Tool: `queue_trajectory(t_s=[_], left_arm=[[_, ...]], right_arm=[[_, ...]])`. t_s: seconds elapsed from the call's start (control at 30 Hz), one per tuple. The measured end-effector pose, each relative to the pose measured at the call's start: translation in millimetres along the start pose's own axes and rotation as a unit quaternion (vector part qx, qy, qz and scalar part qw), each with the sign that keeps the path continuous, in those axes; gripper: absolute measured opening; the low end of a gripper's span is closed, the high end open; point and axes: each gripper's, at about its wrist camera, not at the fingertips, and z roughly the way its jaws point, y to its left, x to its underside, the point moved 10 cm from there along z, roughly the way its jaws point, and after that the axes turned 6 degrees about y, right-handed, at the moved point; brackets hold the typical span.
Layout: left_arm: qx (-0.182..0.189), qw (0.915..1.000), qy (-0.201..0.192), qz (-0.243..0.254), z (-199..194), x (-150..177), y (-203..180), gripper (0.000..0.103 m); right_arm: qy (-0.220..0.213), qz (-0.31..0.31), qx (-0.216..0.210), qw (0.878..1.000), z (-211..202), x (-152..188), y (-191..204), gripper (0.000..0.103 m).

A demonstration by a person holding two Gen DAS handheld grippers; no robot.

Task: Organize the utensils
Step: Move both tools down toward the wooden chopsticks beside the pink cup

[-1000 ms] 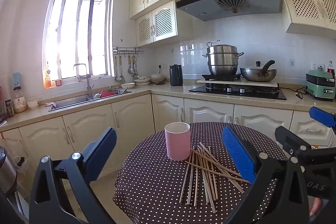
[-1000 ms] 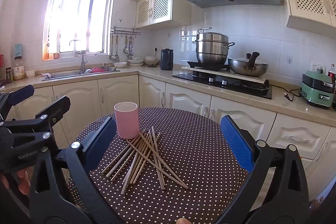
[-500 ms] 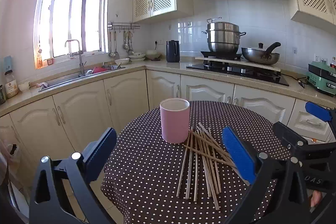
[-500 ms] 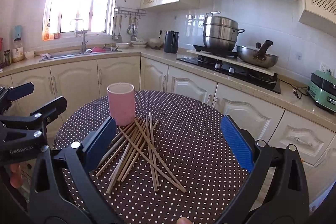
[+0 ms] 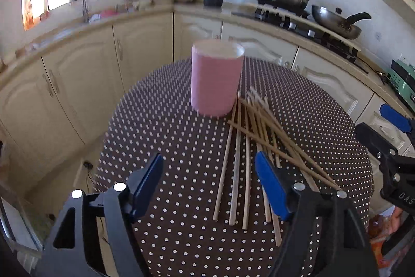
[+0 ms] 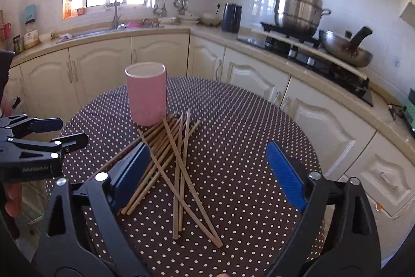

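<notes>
A loose pile of wooden chopsticks point(image 6: 179, 168) is seen on the round counter point(image 6: 246, 126) with the dotted cloth, and a pink cup point(image 6: 145, 94) stands upright just behind the pile, its far ends touching or almost touching the cup's base. The sticks are crossed over one another, so no single stick lies free along its whole length.

The left gripper point(image 5: 208, 188) is held low over the near ends of the sticks; its jaws are closing, but nothing is between them yet and no stick is pressed. The right gripper point(image 6: 207, 173) is placed over the middle of the pile; its jaws are closing too, still wide apart, and no stick is gripped. Both are therefore released at this moment.

The step in hand is judged to be the first pick of a stick or a small bundle. It would be done well if the topmost sticks are taken first, near one end, so that the lower ones are not dragged. The jaws should be brought down across the stick, not along it. The cup may need to be steadied, since it could be tipped when sticks are dropped in.
</notes>
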Motion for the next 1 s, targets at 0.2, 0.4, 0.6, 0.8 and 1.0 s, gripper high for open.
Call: queue_trajectory(t_s=[0.2, 0.4, 0.6, 0.8, 1.0], left_arm=[[0.024, 0.9974, 0.067, -0.004, 41, 4, 2, 0.058], [0.027, 0.9911, 0.121, 0.046, 81, -3, -16, 0.051], [0.023, 0.9879, 0.142, 0.057, 95, -6, -19, 0.043], [0.039, 0.9885, 0.135, 0.056, 91, -12, -26, 0.039], [0.058, 0.9857, 0.143, 0.068, 95, -10, -54, 0.039]], right_arm=[[0.073, -0.003, -0.063, 0.995, 39, 12, -6, 0.065], [0.147, -0.022, -0.123, 0.981, 77, 20, 5, 0.039], [0.205, -0.047, -0.168, 0.963, 108, 26, 29, 0.034], [0.237, -0.053, -0.189, 0.952, 128, 29, 40, 0.022], [0.256, -0.053, -0.199, 0.944, 136, 34, 45, 0.008]])
